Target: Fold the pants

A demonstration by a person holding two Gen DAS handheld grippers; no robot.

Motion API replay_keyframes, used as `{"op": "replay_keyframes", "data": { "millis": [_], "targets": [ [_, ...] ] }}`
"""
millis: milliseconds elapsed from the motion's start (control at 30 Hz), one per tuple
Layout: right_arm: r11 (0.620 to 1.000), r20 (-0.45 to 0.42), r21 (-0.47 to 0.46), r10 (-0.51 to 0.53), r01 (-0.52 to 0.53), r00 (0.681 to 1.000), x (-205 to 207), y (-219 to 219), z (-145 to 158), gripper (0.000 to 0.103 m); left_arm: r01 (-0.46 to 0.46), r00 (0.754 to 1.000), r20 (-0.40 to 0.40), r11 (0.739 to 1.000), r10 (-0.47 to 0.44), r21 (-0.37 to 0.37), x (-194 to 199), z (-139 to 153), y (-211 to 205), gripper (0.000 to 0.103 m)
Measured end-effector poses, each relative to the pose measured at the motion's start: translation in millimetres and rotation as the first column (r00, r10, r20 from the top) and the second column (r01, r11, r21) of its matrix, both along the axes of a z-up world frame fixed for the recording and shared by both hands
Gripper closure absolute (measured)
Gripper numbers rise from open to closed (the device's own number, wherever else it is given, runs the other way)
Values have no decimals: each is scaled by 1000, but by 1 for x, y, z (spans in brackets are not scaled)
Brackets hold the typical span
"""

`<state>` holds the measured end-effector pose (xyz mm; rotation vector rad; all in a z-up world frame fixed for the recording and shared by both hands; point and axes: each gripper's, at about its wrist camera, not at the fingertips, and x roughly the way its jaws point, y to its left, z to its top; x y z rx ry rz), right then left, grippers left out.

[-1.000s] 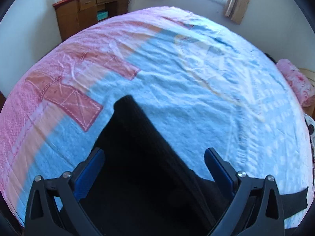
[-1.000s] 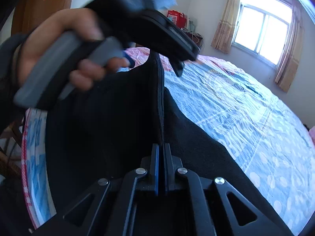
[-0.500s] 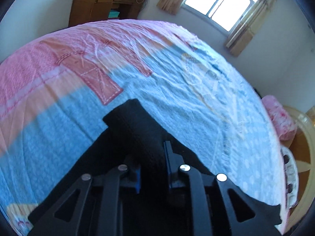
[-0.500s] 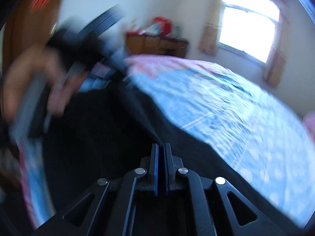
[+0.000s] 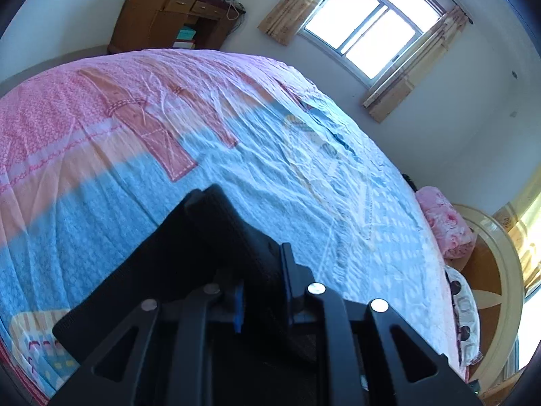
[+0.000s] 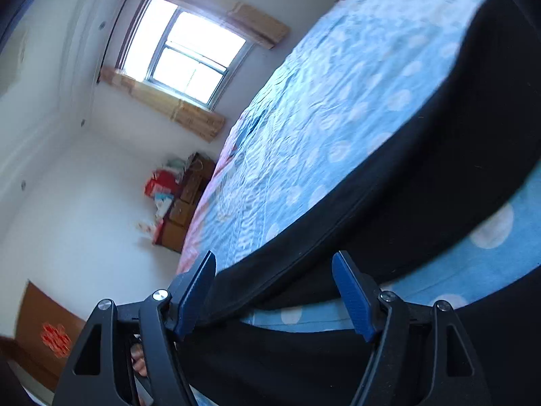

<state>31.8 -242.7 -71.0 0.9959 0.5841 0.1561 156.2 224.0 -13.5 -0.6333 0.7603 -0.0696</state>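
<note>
The black pants (image 5: 209, 237) lie on the blue and pink bedsheet (image 5: 270, 155). My left gripper (image 5: 262, 280) is shut on a raised fold of them, the cloth bunched between its blue pads. In the right wrist view the picture is rolled sideways. My right gripper (image 6: 274, 284) has its jaws opening, blue pads (image 6: 351, 294) wide apart. A long black band of the pants (image 6: 422, 169) runs across the sheet (image 6: 338, 84) and passes between the fingers, which do not press on it.
A wooden desk (image 5: 169, 13) with clutter stands by the far wall, next to a curtained window (image 5: 372, 27). A pink quilt (image 5: 443, 223) and a pale headboard (image 5: 500, 270) mark the bed's right end. A brown door (image 6: 50, 335) shows low on the left.
The left gripper closed on the pants fold and rose a little, tilting. The right gripper swung aside, rolled almost a quarter turn and opened, letting go of the cloth it held.
</note>
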Motion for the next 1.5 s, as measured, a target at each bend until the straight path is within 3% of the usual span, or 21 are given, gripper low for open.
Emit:
{"op": "replay_keyframes", "data": {
  "millis": [67,133,233,467,567,700,900,1033,1300,1500],
  "targets": [
    [998,-21,49,-34,35,999,4,-11,-5,31,4,1000,16,1000,-4,12,-4,6,-1,85],
    [997,-64,31,-65,68,996,11,-17,-11,32,7,1000,25,1000,-8,24,-7,11,-2,85],
    [995,-147,4,-94,96,985,22,-21,-17,46,16,999,28,999,-17,39,-8,14,-4,85],
    [993,-139,40,-102,109,985,39,-22,-23,52,24,1000,14,998,-25,66,-7,10,-10,87],
    [997,-170,-8,-78,78,982,56,-16,-26,100,27,1000,11,996,-28,81,-7,9,-9,88],
    [998,-145,-46,-41,35,989,56,-14,-20,100,40,999,27,993,-43,111,-10,12,-10,88],
    [987,32,-158,9,-4,999,12,-7,46,100,44,996,68,994,-52,104,-28,26,-2,88],
    [976,45,-212,57,-46,997,-28,3,65,100,52,996,61,993,-58,107,-48,26,9,88],
    [959,-84,-246,126,-143,989,-104,37,21,100,52,999,-21,982,-49,179,-78,-11,20,89],
    [951,-177,-246,148,-189,973,-111,55,-21,100,32,997,-78,977,-16,209,-83,-43,23,89]
  ]
}}
